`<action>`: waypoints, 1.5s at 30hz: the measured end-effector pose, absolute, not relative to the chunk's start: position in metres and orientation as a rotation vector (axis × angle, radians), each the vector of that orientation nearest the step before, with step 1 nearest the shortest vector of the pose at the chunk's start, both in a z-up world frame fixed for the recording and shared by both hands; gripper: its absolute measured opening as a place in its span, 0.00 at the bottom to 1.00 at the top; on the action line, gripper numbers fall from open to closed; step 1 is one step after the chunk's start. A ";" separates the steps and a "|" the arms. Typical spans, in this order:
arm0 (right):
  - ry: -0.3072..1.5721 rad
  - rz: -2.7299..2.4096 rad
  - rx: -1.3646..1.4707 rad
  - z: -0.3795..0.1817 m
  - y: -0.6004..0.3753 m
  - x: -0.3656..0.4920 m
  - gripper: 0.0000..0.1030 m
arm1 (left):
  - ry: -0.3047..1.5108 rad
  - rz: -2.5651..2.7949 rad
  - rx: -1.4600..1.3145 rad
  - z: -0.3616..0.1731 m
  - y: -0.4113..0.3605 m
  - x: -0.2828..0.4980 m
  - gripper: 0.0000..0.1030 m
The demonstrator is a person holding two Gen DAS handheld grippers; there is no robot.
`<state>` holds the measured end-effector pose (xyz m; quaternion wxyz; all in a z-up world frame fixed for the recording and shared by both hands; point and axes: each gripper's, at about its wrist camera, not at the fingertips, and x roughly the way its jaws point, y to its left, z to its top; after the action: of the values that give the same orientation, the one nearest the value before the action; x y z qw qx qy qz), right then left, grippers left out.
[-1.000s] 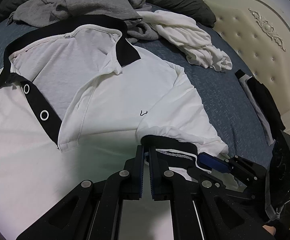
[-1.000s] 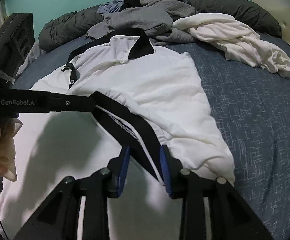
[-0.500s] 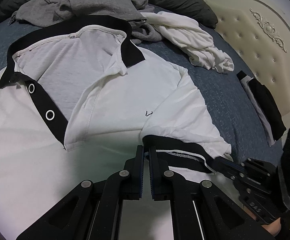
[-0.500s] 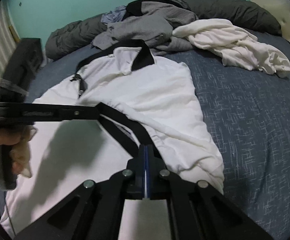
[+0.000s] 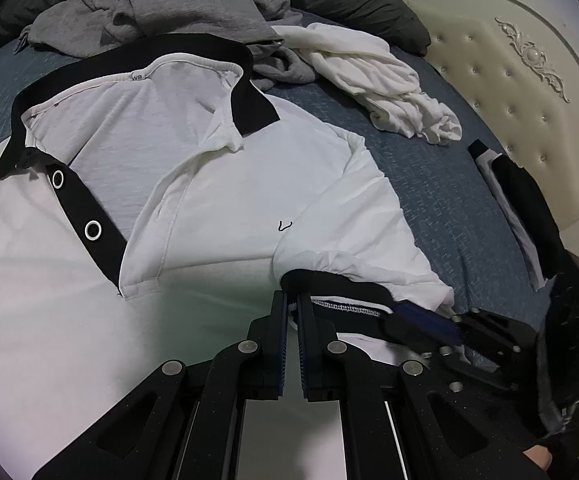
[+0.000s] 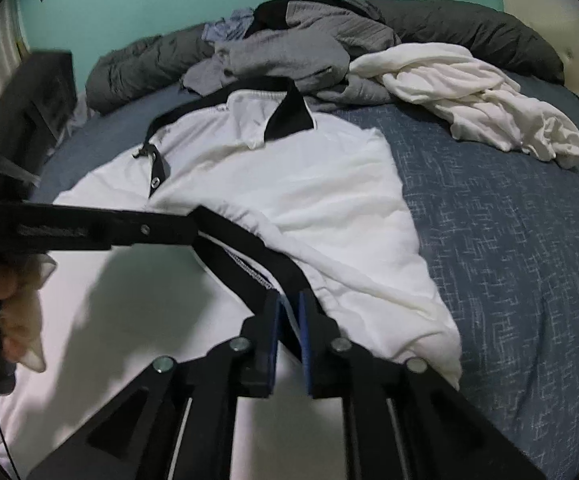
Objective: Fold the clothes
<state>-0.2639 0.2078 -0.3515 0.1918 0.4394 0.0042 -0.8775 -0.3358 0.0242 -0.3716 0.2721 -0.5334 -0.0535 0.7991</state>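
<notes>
White cotton polo shirt [image 5: 217, 184] with black collar lies face up, spread on the blue patterned bed [image 6: 509, 240], its black-trimmed sleeve cuff [image 5: 329, 284] turned in over the chest. Risk: the thin cuff slips free of one gripper if the two pull apart unevenly, so the fold skews or bunches. Left gripper [image 5: 292, 312] jaws narrow, pinching the cuff's end. Right gripper [image 6: 289, 316] jaws narrow, clamped on the cuff band further along. Grey crumpled clothes [image 6: 281, 52] piled behind.

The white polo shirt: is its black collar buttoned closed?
No, the white polo shirt lies with its black collar spread open and the placket unfastened.
</notes>
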 end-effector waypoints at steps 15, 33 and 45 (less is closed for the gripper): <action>0.146 -2.506 1.220 -0.362 0.207 -0.265 0.03 | -0.152 2.146 -1.416 -0.368 0.024 -0.334 0.05; 0.093 -2.319 1.278 -0.361 0.203 -0.255 0.01 | -0.200 2.180 -1.444 -0.371 0.015 -0.341 0.10; -0.168 -2.203 1.345 -0.350 0.224 -0.259 0.16 | -0.168 2.194 -1.469 -0.390 0.021 -0.344 0.23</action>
<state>-0.2586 0.2239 -0.3503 0.2738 0.5001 -0.0625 -0.8192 -0.3439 0.0211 -0.3902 0.2454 -0.5382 -0.0615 0.8039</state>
